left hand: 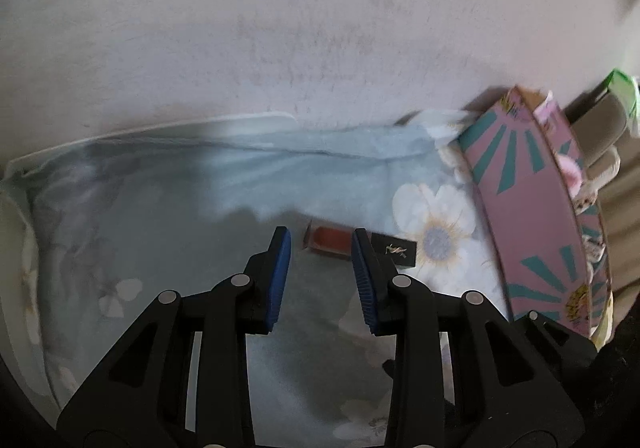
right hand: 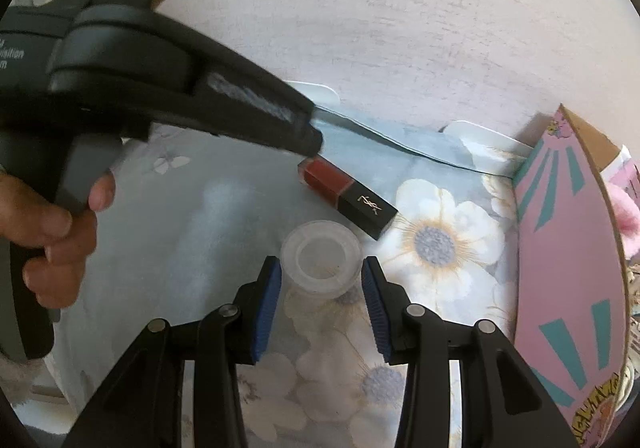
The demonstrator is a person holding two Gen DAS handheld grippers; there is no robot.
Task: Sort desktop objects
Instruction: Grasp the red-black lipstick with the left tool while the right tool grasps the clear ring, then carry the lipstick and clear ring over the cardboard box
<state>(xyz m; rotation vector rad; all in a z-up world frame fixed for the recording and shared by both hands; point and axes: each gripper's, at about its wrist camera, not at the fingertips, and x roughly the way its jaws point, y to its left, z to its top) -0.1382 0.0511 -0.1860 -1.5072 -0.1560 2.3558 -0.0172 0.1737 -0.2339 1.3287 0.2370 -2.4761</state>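
Left wrist view: your left hand-held gripper (left hand: 320, 244), jaws wide and empty, sits just short of the lipstick (left hand: 360, 246), whose long axis runs crosswise on the floral-cloth bench (left hand: 160, 228). Right wrist view: your right hand-held gripper (right hand: 320, 274), also wide, brackets the clear jar (right hand: 320, 262); the lipstick lies beyond, nearer your left.

Both wrist views look forward and down, close over the floral cloth (left hand: 160, 207). Shared: lipstick (left hand: 360, 246) (right hand: 346, 193), pink box (left hand: 532, 207) (right hand: 568, 268). Right view also catches the left tool (right hand: 316, 143).

Glossy lipstick tube (right hand: 347, 195), frosted plastic jar (right hand: 320, 263), smooth printed cloth (right hand: 192, 215), matt cardboard box (right hand: 568, 268)
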